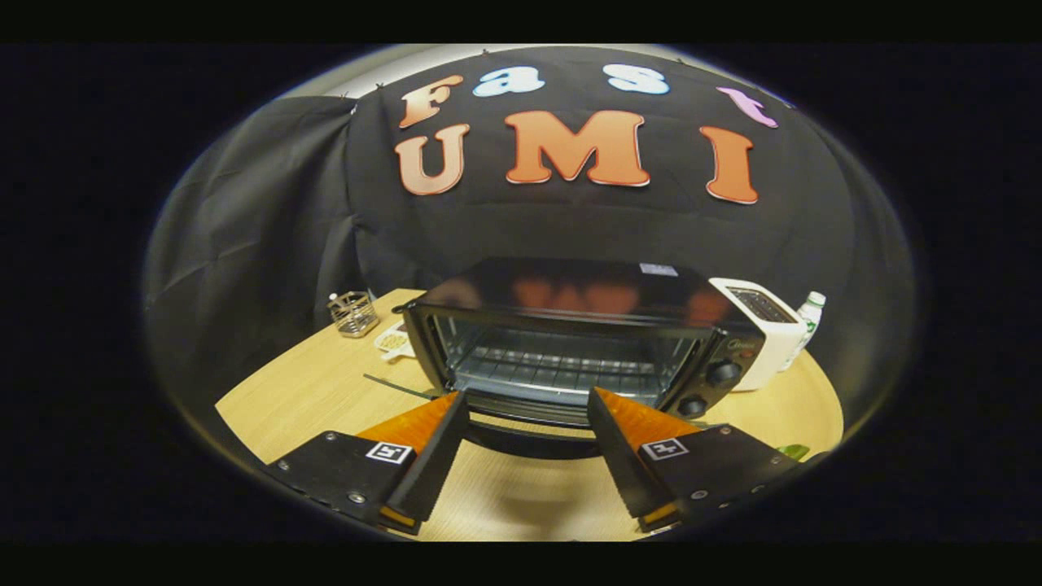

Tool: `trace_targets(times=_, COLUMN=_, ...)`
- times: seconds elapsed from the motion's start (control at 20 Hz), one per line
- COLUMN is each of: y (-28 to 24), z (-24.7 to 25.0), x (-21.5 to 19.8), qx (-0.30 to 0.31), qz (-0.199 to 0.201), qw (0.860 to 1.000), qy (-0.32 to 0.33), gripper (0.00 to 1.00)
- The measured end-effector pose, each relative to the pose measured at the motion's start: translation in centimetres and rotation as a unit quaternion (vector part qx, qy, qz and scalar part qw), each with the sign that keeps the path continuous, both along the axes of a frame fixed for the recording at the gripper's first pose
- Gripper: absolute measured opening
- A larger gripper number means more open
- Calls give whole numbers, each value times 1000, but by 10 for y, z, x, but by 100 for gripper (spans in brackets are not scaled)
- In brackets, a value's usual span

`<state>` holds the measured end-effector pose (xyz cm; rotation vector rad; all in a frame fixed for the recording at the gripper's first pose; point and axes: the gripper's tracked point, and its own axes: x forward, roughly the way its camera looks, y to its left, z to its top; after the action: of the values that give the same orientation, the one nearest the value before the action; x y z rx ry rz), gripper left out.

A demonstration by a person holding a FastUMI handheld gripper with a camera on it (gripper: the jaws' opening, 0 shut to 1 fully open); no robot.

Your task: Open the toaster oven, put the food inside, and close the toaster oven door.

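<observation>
Nearest the lens, the gripper (527, 399) holds its two wedge-shaped fingers spread wide apart with nothing between them, each finger carrying a small square marker on its flat base. Just ahead of the fingertips sits the toaster oven (582, 342), a glossy dark box whose top mirrors the booth wall. Its door (529, 435) appears folded down flat toward the fingers, a dark curved lip resting low over the pale wood-grain table (326, 391), so the opening step looks done. Inside, a wire rack (553, 366) of thin metal bars shows bare, with no food visible on it. Two round knobs (707, 387) stack on the oven's right panel. Left of the oven, a small white dish of something pale (393, 340) touches or nearly touches the oven's side; it may be the food, though that is too small to confirm. Beyond it stands a wire mesh holder (355, 313). Right of the oven are a white slot toaster (763, 338) and a plastic bottle (809, 317). By this reading, loading the food and shutting the door remain.
</observation>
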<state>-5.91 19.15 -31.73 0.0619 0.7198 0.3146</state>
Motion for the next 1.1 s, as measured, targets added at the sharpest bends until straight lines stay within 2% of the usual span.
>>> trace_targets(times=0.25, y=10, z=-43, x=-45, qx=30, qz=29, qw=995, qy=87, gripper=87)
trace_targets(times=0.6, y=5, z=-89, x=-68, qx=-6, qz=32, qw=987, qy=160, gripper=86)
trace_targets(times=0.85, y=0, z=-85, x=-72, qx=-8, qz=49, qw=984, qy=170, gripper=85)
trace_targets(times=1.1, y=-40, z=-37, x=-72, qx=48, qz=8, qw=986, qy=159, gripper=85)
